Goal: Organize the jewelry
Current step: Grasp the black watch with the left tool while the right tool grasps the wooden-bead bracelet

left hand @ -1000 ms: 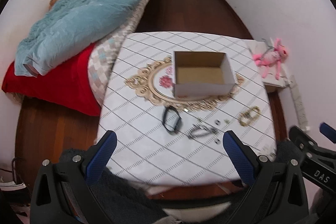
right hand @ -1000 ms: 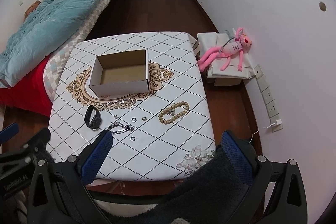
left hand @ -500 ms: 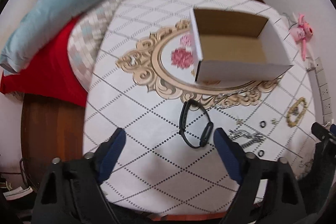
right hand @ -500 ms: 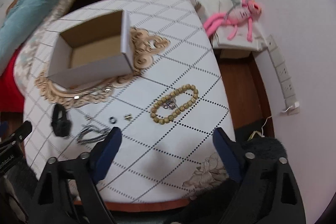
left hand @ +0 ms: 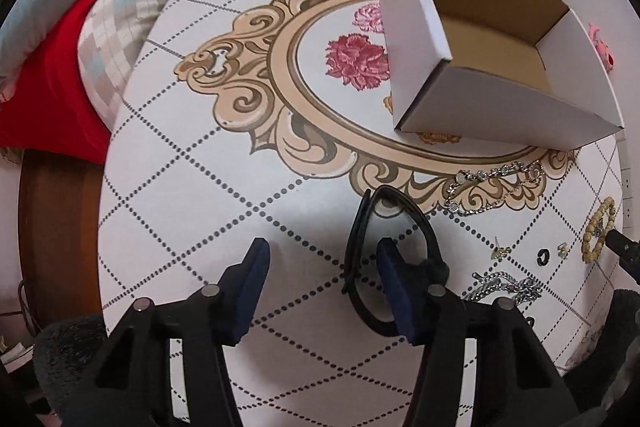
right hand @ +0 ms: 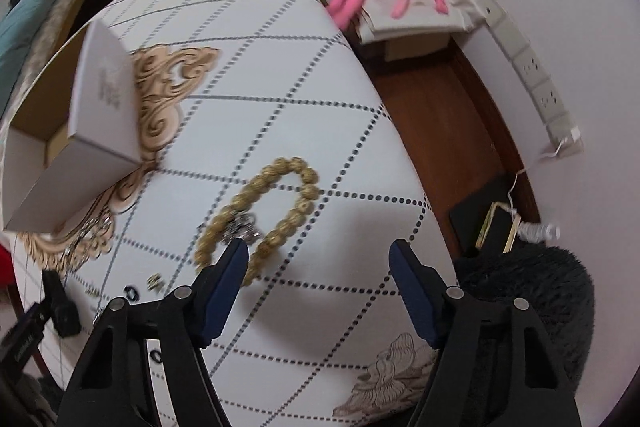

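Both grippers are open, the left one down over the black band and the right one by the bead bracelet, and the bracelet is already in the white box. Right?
Not quite. The bead bracelet is not in the white box; the right wrist view shows it lying on the tablecloth, beside the box. The rest holds: left gripper open over the black band, right gripper open by the bracelet.

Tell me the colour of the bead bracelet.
The bead bracelet is golden tan, clearest in the right wrist view.
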Tool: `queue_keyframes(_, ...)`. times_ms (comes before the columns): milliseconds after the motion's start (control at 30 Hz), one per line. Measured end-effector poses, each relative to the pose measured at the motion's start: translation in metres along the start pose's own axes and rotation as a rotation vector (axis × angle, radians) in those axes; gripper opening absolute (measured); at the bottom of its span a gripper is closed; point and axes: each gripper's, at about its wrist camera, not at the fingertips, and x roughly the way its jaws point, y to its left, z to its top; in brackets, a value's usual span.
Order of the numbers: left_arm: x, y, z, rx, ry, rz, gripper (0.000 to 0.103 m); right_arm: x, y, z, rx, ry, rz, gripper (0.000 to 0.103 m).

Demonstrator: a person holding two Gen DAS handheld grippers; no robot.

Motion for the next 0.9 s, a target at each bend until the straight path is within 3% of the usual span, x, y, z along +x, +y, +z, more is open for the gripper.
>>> queue_keyframes(100,0.006,0.000,0.002,0.004,-0.009,-0.014,0.045,0.011,-0.003,0.001,0.026,0.017,0.006,0.071)
queue_keyframes(233,0.010,0.000,0.005,0.020,-0.027,-0.023,0.028,0.012,0.003,0.001,0.011,-0.018,-0.014,0.061)
queue_keyframes(333,0.007,-0.005,0.007,0.027,-0.033,-0.026,0.014,0.008,0.012,-0.001,-0.016,-0.051,-0.009,0.040)
queue_keyframes(367,0.006,-0.006,0.007,0.031,-0.035,-0.031,0.006,0.007,0.015,-0.002,-0.024,-0.059,-0.008,0.027)
queue_keyframes(400,0.006,-0.006,0.007,0.031,-0.035,-0.032,0.006,0.006,0.018,-0.003,-0.032,-0.067,-0.005,0.012)
queue_keyframes(500,0.005,-0.004,0.009,0.022,-0.032,-0.048,0.005,0.006,0.024,-0.005,-0.050,-0.080,0.014,0.009)
queue_keyframes(633,-0.005,0.001,0.007,0.009,-0.047,-0.059,0.004,0.003,0.024,-0.006,-0.064,-0.063,0.105,0.009)
queue_keyframes(900,-0.036,0.008,-0.002,-0.001,-0.095,-0.087,0.004,-0.040,0.035,-0.014,-0.112,-0.128,0.222,0.009)
